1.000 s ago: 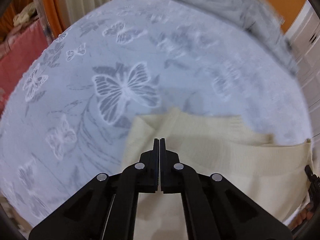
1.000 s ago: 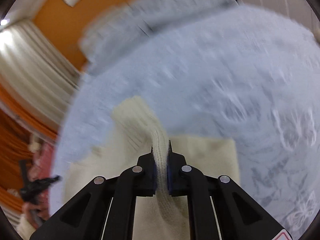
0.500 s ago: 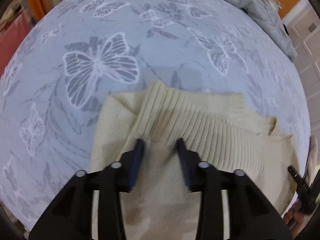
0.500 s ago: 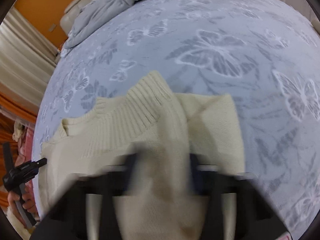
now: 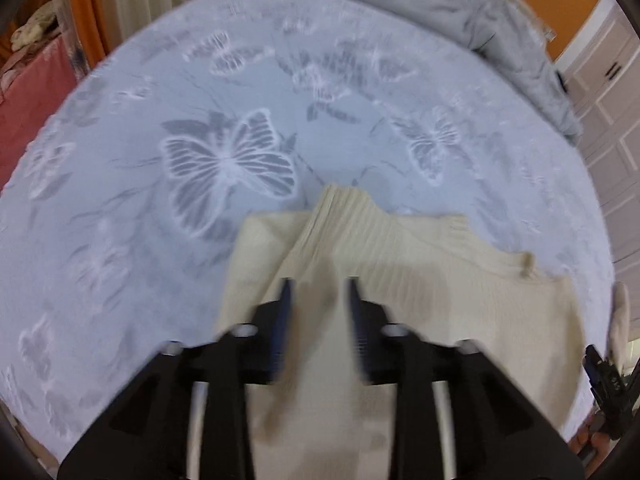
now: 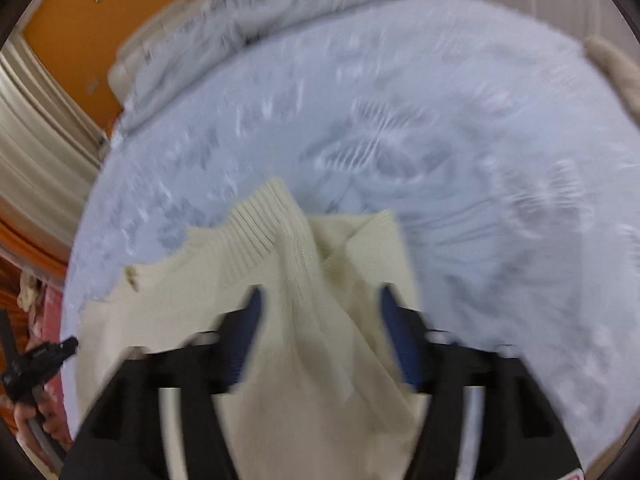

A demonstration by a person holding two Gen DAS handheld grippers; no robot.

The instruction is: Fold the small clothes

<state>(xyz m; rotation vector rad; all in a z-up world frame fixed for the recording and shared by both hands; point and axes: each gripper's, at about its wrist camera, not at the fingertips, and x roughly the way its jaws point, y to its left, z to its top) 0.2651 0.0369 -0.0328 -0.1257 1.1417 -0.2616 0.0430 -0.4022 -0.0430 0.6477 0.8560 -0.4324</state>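
A cream knitted sweater (image 5: 404, 280) lies on a bed covered by a pale blue bedspread (image 5: 160, 168) printed with grey and white butterflies. In the left wrist view the left gripper (image 5: 318, 300) stands with its jaws apart, nothing between them, above the sweater's near part; a ribbed band of the knit runs ahead of the fingers, coming to a point just beyond them. To the right of this gripper the sweater spreads out flat, and at the far right edge of the view the other black tool shows.

In the right wrist view the right gripper (image 6: 320, 312) is likewise spread wide and holds nothing; a raised fold of the sweater (image 6: 304, 280) lies between and under its fingers, though motion blur leaves it unclear whether the pads touch the cloth. Ahead and to the left of it the ribbed edge sticks out onto the bedspread (image 6: 480, 160).

Beyond both grippers a crumpled grey blanket (image 5: 460, 12) is heaped at the far side of the bed, against an orange wall (image 6: 60, 20). No writing can be read anywhere.
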